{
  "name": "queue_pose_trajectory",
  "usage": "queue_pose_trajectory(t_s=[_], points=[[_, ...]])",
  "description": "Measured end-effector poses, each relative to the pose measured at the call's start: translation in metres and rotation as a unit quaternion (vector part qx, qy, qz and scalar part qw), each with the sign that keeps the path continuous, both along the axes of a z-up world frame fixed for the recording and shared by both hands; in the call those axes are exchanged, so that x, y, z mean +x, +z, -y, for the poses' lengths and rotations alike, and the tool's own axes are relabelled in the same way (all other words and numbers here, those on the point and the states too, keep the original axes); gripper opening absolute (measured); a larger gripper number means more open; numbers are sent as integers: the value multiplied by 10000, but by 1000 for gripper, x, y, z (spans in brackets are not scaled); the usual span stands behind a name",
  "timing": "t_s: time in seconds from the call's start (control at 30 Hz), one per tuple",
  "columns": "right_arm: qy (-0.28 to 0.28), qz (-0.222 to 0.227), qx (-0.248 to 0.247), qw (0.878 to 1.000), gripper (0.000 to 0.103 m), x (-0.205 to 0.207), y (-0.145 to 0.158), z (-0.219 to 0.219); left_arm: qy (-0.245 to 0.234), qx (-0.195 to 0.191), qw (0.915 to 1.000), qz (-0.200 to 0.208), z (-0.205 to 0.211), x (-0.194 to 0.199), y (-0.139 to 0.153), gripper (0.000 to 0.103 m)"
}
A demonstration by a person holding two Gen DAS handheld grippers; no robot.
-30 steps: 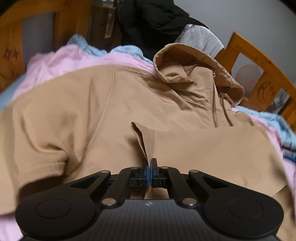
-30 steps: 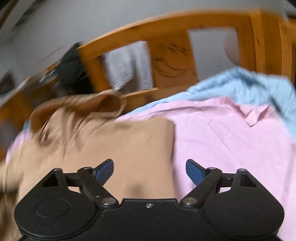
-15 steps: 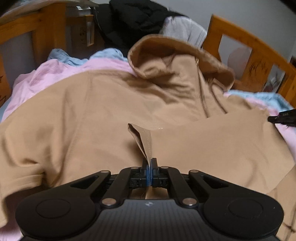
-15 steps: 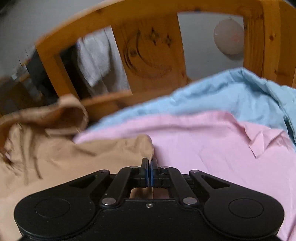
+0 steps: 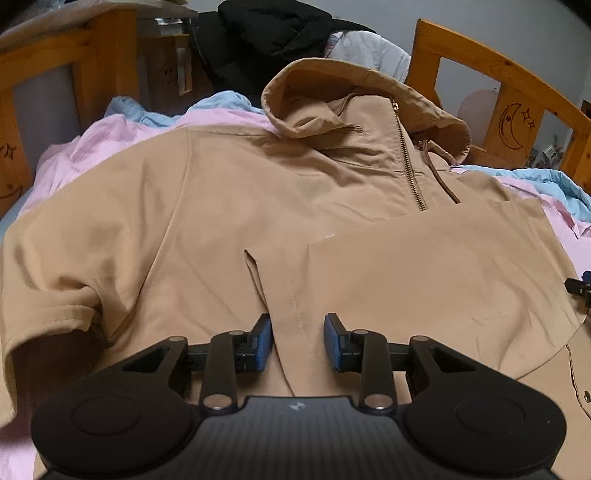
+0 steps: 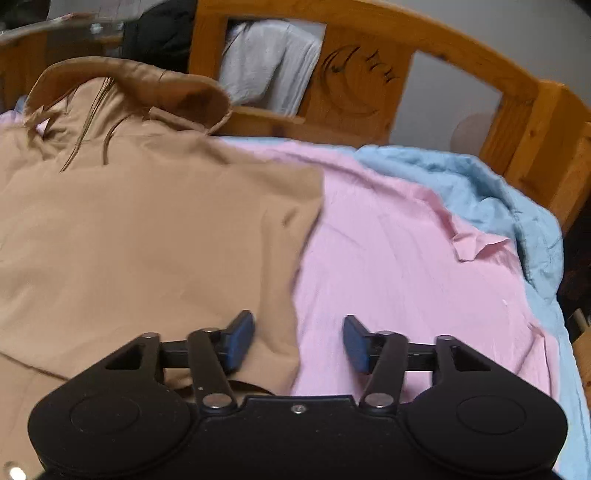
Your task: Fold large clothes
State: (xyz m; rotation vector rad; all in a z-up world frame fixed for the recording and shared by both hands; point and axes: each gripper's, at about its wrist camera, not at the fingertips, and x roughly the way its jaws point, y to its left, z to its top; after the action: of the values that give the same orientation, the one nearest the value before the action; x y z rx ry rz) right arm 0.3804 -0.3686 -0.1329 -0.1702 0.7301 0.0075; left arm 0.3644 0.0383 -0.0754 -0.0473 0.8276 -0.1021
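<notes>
Half a second ago both our grippers were pinched shut on the tan hooded jacket (image 5: 258, 192). Now our left gripper (image 5: 297, 341) has spread its jaws, and the folded-over sleeve (image 5: 424, 266) lies flat at centre right of the frame. Our right gripper (image 6: 298, 341) has also opened, the jacket's edge lying loose between its pads.

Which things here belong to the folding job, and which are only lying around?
Belongs to the job:
- tan hooded jacket, one side folded over its front
- left gripper, fingers open
- right gripper, fingers open

Lying about:
- pink sheet
- blue blanket
- black garment
- wooden bed rail
</notes>
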Motion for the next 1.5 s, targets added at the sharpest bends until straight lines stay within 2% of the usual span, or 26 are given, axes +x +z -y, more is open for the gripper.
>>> queue_pose_trajectory(t_s=[0.07, 0.1, 0.13, 0.17, 0.2, 0.23, 0.33, 0.37, 0.43, 0.47, 0.53, 0.57, 0.63, 0.67, 0.73, 0.8, 0.9, 1.07, 1.17, 1.2, 1.23, 1.27, 1.33, 1.43, 1.5], points=[[-227, -27, 169, 9996, 58, 1, 7, 2, 97, -76, 9999, 42, -5, -8, 8, 51], [-336, 60, 252, 9991, 58, -2, 13, 1, 192, -101, 9997, 147, -9, -16, 14, 62], [-340, 192, 358, 9986, 62, -9, 23, -2, 334, -111, 9990, 285, -14, -26, 20, 72], [-211, 335, 469, 9981, 67, -14, 31, -7, 542, -121, 9974, 458, -20, -40, 27, 78], [-43, 468, 531, 9975, 79, -21, 38, -16, 740, -87, 9954, 598, -26, -54, 34, 92], [140, 592, 576, 9965, 84, -24, 44, -25, 910, -8, 9934, 698, -32, -69, 40, 99], [769, 839, 814, 9902, 90, -25, 58, -60, 1160, 354, 9888, 868, -53, -113, 52, 99], [932, 848, 948, 9875, 92, -23, 60, -72, 1415, 561, 9845, 868, -62, -127, 54, 99], [1258, 775, 1313, 9803, 94, -18, 62, -99, 2240, 742, 9686, 787, -88, -151, 53, 99], [1396, 712, 1459, 9768, 94, -15, 63, -112, 2617, 645, 9601, 752, -103, -161, 51, 99], [1695, 600, 1615, 9703, 95, -14, 62, -142, 3360, 151, 9389, 737, -139, -181, 42, 99], [1822, 584, 1631, 9679, 95, -15, 61, -156, 3716, -191, 9252, 742, -159, -189, 36, 97], [2113, 541, 1644, 9620, 96, -19, 61, -180, 4257, -608, 8992, 814, -191, -197, 26, 91], [2257, 522, 1649, 9587, 96, -22, 62, -190, 4514, -748, 8861, 744, -205, -197, 22, 89], [2472, 484, 1620, 9541, 98, -30, 63, -207, 4877, -890, 8655, 724, -224, -196, 16, 77], [2705, 422, 1564, 9490, 99, -39, 64, -218, 5302, -1005, 8392, 671, -238, -198, 10, 76], [2958, 396, 1402, 9441, 99, -53, 63, -229, 5574, -1336, 8157, 787, -248, -193, 2, 76], [3037, 236, 1378, 9425, 99, -60, 59, -235, 5902, -1632, 7866, 792, -270, -184, -6, 78], [3047, 210, 1399, 9419, 99, -63, 58, -235, 6108, -1564, 7726, 747, -279, -178, -5, 78], [3042, 220, 1404, 9420, 99, -63, 58, -235, 6172, -1497, 7693, 693, -279, -177, -4, 74], [3034, 231, 1411, 9421, 99, -63, 58, -236, 6274, -1359, 7643, 616, -278, -173, -3, 58], [3017, 235, 1415, 9425, 99, -64, 58, -236, 6405, -1139, 7579, 485, -278, -168, -3, 47], [2944, 247, 1438, 9445, 100, -65, 57, -235, 6532, -883, 7510, 389, -275, -163, -4, 17], [2848, 194, 1515, 9464, 100, -65, 55, -233, 6553, -988, 7463, 625, -269, -170, -2, 3], [2816, 170, 1521, 9472, 100, -66, 53, -231, 6460, -970, 7529, 804, -261, -177, 2, 0]])
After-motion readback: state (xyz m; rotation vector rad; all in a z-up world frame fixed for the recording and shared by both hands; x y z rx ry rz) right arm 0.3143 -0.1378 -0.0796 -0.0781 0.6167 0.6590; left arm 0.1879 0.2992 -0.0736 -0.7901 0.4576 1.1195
